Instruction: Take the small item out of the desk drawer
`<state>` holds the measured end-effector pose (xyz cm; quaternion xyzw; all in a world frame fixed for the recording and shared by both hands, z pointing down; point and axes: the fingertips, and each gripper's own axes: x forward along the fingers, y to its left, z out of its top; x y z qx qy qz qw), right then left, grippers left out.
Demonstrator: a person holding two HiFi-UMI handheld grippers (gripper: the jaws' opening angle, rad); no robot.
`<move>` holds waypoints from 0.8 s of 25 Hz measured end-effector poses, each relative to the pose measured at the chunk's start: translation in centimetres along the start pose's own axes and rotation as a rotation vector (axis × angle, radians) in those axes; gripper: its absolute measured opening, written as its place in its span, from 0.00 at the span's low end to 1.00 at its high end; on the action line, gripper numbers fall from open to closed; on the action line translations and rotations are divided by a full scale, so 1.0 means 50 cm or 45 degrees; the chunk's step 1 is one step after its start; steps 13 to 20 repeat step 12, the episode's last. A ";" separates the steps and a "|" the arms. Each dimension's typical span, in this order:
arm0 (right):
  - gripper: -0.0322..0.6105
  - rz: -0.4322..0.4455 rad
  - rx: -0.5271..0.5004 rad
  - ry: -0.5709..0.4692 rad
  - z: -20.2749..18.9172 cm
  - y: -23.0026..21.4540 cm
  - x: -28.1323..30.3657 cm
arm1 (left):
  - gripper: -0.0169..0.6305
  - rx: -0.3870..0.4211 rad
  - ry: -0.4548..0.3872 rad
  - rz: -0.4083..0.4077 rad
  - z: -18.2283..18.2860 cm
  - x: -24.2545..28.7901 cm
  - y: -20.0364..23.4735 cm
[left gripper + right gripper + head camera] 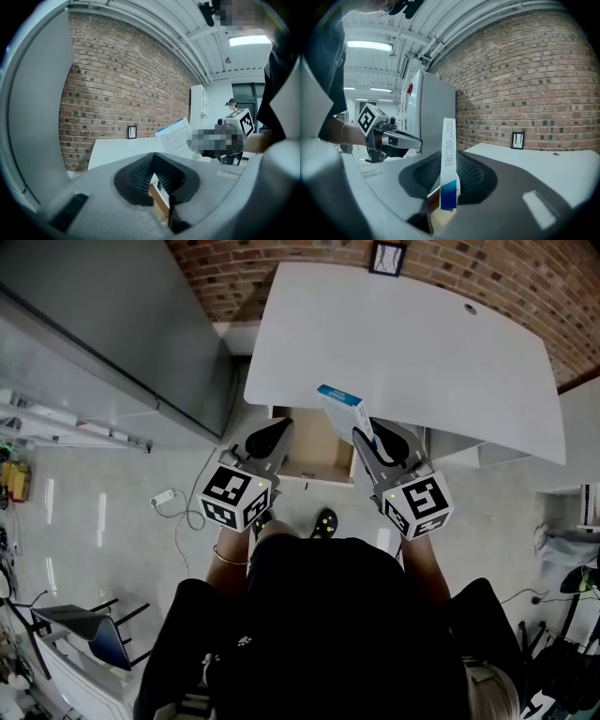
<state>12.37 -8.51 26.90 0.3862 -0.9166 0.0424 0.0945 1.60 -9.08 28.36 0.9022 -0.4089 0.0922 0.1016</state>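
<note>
Right tongs (pixel 362 435) are seen clamped on the small box (pixel 339 405), a white carton with a blue band. It is pinched by its lower end so that the rest stands up and free of the pads. The box is found just above the right side of the drawer (pixel 314 457), clear of its walls and lifted over the front edge of the surface (pixel 403 352). By the look of it, the task's item is already out of the drawer, and it is held upright so that it can be carried off or set down without snagging.

Left tongs (pixel 279 430) are closed together, and they are placed at the drawer's left front corner. A strip of the drawer's wooden wall is seen right at their tips in the left gripper view. Whether that wall is actually pinched cannot be told. The position suggests the drawer is being steadied, or readied for a push shut.

The drawer itself is pulled out from under the surface, and its wooden floor is shown bare where it can be seen.

Now the count: two tongs are in play, one loaded and one empty-looking. One box is seen, one drawer stands open, one white surface lies behind the drawer, and one small framed picture (pixel 386 257) is spotted far beyond the drawer on the brick wall.
</note>
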 end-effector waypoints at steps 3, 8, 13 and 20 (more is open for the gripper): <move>0.22 -0.002 0.005 -0.002 0.001 0.001 0.000 | 0.03 -0.003 0.002 -0.003 -0.002 -0.001 -0.001; 0.22 -0.006 0.011 -0.004 0.000 -0.003 -0.001 | 0.03 -0.009 0.001 -0.007 -0.003 0.003 -0.003; 0.22 -0.005 0.013 -0.009 0.003 -0.012 0.002 | 0.03 -0.006 -0.004 -0.003 0.002 0.009 0.000; 0.22 -0.005 0.013 -0.009 0.003 -0.012 0.002 | 0.03 -0.006 -0.004 -0.003 0.002 0.009 0.000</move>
